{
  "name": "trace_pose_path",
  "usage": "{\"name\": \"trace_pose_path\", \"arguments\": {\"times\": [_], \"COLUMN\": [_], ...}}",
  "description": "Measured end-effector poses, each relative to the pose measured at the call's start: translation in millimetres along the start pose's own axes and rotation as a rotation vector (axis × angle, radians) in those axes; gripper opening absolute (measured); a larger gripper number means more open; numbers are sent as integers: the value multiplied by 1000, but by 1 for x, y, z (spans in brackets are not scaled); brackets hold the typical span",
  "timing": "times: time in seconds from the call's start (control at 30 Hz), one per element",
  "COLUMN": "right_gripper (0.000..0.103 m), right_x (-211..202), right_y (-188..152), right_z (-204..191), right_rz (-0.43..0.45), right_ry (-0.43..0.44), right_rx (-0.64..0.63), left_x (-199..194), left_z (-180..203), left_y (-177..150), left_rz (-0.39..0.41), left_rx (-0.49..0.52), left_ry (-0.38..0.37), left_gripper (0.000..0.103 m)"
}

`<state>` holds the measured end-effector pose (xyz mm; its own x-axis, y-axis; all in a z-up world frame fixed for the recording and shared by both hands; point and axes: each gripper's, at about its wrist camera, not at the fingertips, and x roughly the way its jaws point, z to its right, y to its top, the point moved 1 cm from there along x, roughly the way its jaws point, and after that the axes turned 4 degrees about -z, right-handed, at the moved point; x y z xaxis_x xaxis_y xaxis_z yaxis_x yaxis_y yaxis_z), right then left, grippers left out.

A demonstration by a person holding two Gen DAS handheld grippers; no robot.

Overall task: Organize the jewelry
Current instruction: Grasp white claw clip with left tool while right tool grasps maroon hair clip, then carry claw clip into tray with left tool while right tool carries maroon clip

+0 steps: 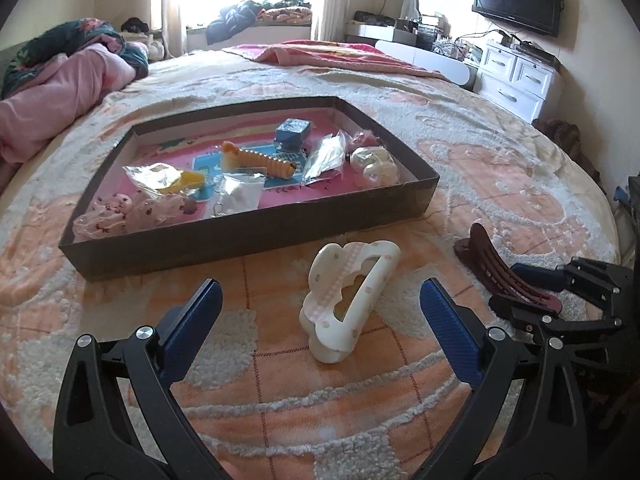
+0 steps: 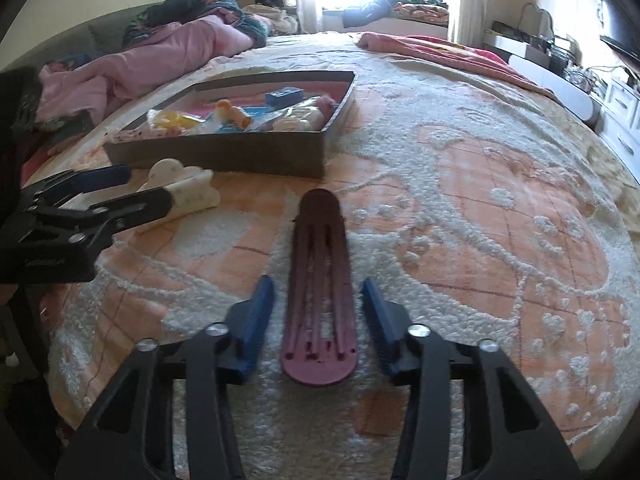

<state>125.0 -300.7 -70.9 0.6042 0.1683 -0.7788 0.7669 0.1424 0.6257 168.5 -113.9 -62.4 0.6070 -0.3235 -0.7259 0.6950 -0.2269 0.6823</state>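
Note:
A white cloud-shaped hair clip [image 1: 352, 296] with pale dots lies on the bedspread just in front of a shallow dark box [image 1: 248, 232]. My left gripper [image 1: 320, 286] stands open, one blue pad on each side of the clip and well away from it. A long maroon hair clip [image 2: 318, 300] lies lengthwise between the blue pads of my right gripper [image 2: 316, 282]. A narrow gap shows on both sides, so the pads do not press on it. The box holds several bagged pieces, an orange ribbed clip [image 1: 260, 160] and a small blue box [image 1: 292, 132].
Everything sits on a round bed with a fuzzy peach and white spread [image 2: 480, 200]. Pink bedding [image 1: 60, 84] is heaped at the far left. White drawers [image 1: 516, 76] and a wall television [image 1: 518, 0] stand at the far right. The two grippers are close together, side by side.

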Motion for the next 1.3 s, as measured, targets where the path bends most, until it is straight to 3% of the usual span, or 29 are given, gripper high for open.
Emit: {"name": "trace_pose_path", "arguments": {"times": [0.17, 0.3, 0.43, 0.8, 1.07, 1.13, 1.3], "right_gripper": [32, 32, 32, 32, 32, 32, 32], "right_x": [-1, -2, -3, -14, -19, -18, -18], "right_y": [1, 4, 6, 11, 24, 29, 49], "right_z": [0, 5, 5, -10, -25, -29, -38], "right_rz": [1, 8, 17, 77, 101, 105, 127], "right_ry": [14, 41, 43, 73, 98, 101, 113], "right_rx": [16, 52, 56, 5, -30, -39, -53], "left_x": [9, 17, 20, 2, -17, -20, -25], "left_z": [0, 2, 3, 3, -19, -25, -42], "left_y": [0, 0, -1, 3, 13, 15, 21], "left_rz": [-26, -61, -74, -43, 3, 12, 33], "left_rx": [-2, 9, 13, 24, -44, -59, -104], "left_ry": [-30, -53, -52, -60, -40, -33, -10], "left_gripper": [88, 68, 40, 38, 36, 28, 28]}}
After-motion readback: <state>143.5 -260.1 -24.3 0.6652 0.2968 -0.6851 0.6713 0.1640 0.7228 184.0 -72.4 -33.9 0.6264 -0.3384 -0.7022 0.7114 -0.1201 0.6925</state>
